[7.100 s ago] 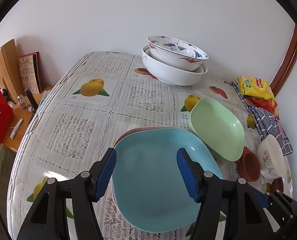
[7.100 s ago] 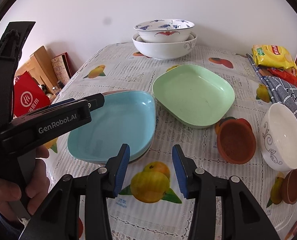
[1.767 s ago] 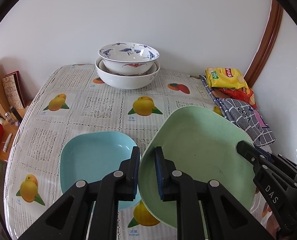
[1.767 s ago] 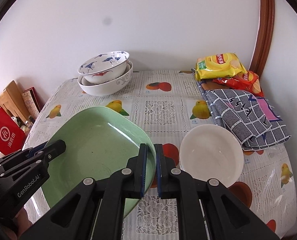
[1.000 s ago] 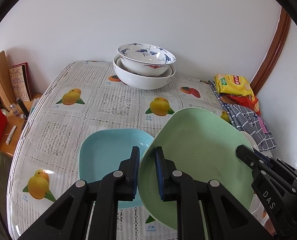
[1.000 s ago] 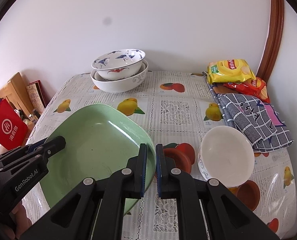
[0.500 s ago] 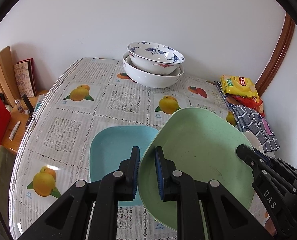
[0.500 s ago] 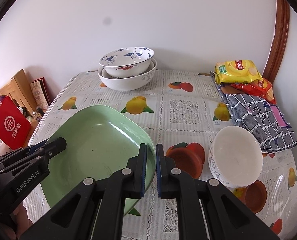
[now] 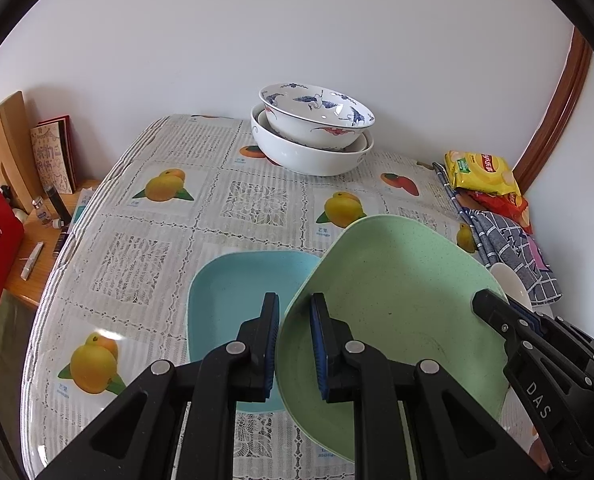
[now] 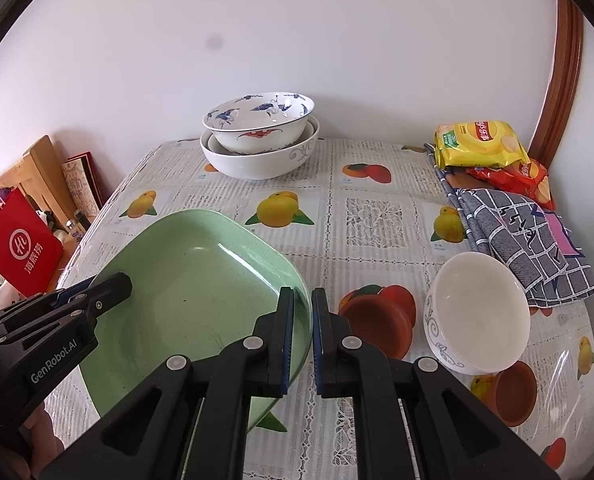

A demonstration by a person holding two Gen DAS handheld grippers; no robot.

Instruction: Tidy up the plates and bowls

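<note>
Above the near half of the fruit-print tablecloth [image 9: 145, 248], the pale green square plastic plate [image 9: 397, 312] hangs tilted, clear of the cloth, held by both tongs. The left gripper [image 9: 295, 344] is closed on the plate's left rim, blue pads pressing either side of the edge. The right gripper [image 10: 301, 332] is clamped the same way on the right rim. Below and left of the green plate, a light blue square plate [image 9: 241, 292] lies flat on the cloth; the green plate overlaps its right side. At the far edge by the wall, a blue-patterned white porcelain bowl [image 9: 317, 114] sits nested in a larger white bowl [image 9: 309, 156]. To the right, a plain white bowl [image 10: 477, 312] leans tilted, with a brown clay saucer [image 10: 377, 328] just left of it. A grey checked cloth [image 10: 521, 236] and a yellow snack bag [image 10: 477, 144] occupy the far right.
</note>
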